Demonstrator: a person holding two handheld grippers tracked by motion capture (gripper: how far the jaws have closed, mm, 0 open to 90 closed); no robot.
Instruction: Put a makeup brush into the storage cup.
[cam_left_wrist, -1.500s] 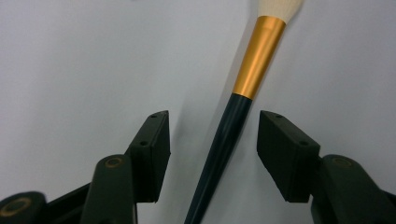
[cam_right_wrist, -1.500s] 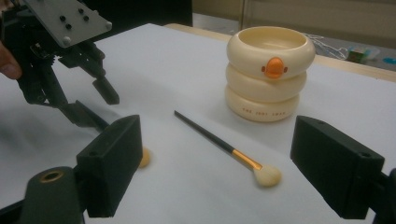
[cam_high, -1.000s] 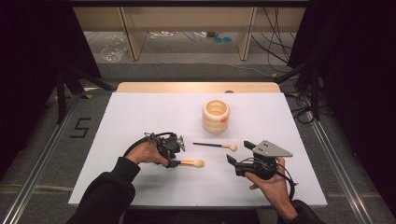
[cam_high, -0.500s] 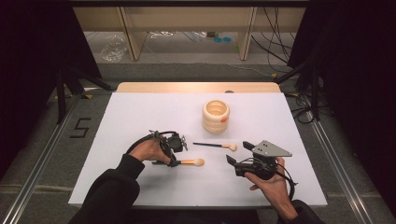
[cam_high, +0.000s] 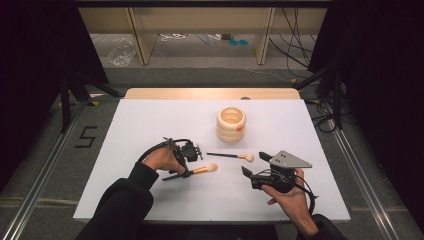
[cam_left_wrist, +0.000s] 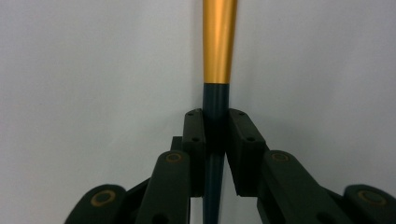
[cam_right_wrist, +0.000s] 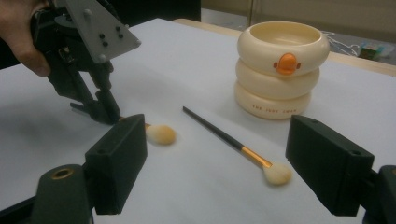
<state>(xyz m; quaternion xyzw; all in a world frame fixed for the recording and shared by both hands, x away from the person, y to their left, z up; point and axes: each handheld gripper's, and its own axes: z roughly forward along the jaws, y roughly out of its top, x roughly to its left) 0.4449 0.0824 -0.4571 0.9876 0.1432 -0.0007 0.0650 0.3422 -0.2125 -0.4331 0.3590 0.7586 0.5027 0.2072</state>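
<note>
On the desk (cam_high: 150, 130), the cup (cam_high: 231, 125) is standing toward the far edge. The left gripper (cam_high: 186, 167) is clamping the gold brush (cam_left_wrist: 218, 56) by its handle near the desk's middle; the right gripper (cam_high: 255, 167) is waiting with jaws apart, facing the thin brush (cam_right_wrist: 233, 144). Judging by this, the grasp is made; next comes lifting and tipping the gold brush into the cup.

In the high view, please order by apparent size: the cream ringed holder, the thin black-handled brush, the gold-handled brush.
1. Cream ringed plastic holder, largest.
2-3. Thin black-handled brush and gold-handled brush: unsure, since the left hand-held gripper covers part of the latter.
</note>
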